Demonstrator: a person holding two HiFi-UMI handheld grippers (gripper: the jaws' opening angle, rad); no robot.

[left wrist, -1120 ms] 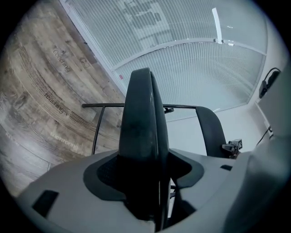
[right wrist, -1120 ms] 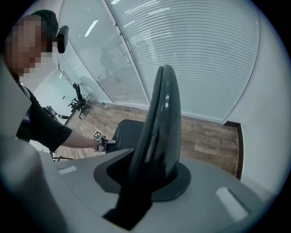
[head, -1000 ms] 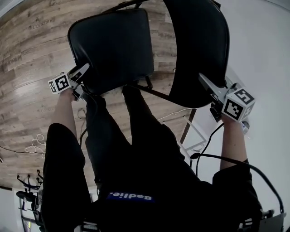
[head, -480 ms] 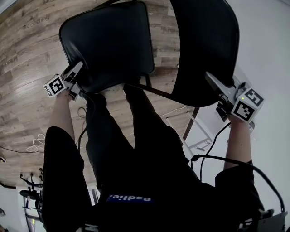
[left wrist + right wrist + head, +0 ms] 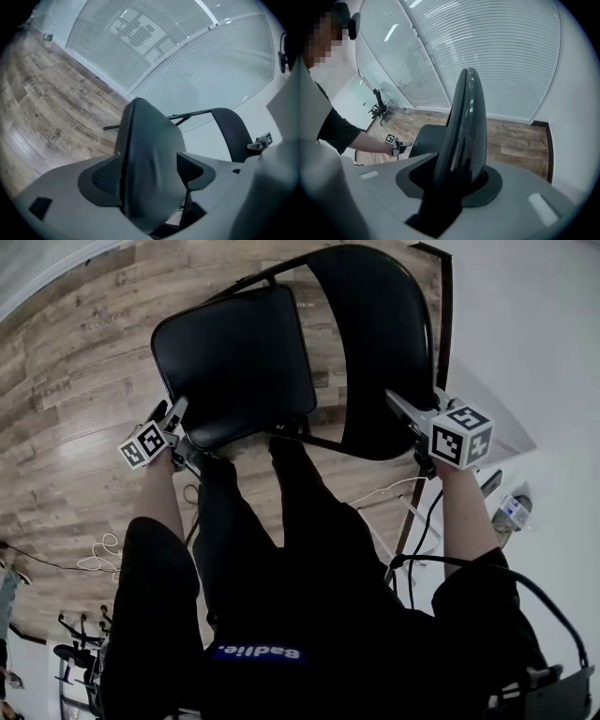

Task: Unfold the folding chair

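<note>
the left hand-held gripper (image 5: 150, 168) is released. its jaws have just been opening and stand wide apart, with the padded front edge of the seat (image 5: 151, 140) between them. whether either pad brushes the cushion cannot be told. in the head view this gripper sits at the near left corner of the seat, pointing slantwise down.

the right hand-held gripper (image 5: 454, 173) is clenched on the backrest (image 5: 466, 126). the dark curved panel rises edge-on out of the closed jaws, and both pads press its sides. from above, that grip is at the lower right rim of the backrest.

the folding chair (image 5: 309, 352) stands just in front of the person's legs (image 5: 281, 540), which are in dark trousers. its black seat lies broad and nearly flat toward the left. the backrest is angled away from it on the right, and a thin dark frame tube (image 5: 272, 271) joins the two at the far side.

under it all is a wood-plank floor (image 5: 75, 381), with a pale wall (image 5: 534, 324) to the right. a black cable (image 5: 422, 531) trails from the right gripper toward the person's waist, and thin white cords (image 5: 101, 554) lie loose on the floor at the left. the left gripper view shows slatted blinds (image 5: 187, 51) behind the chair.
</note>
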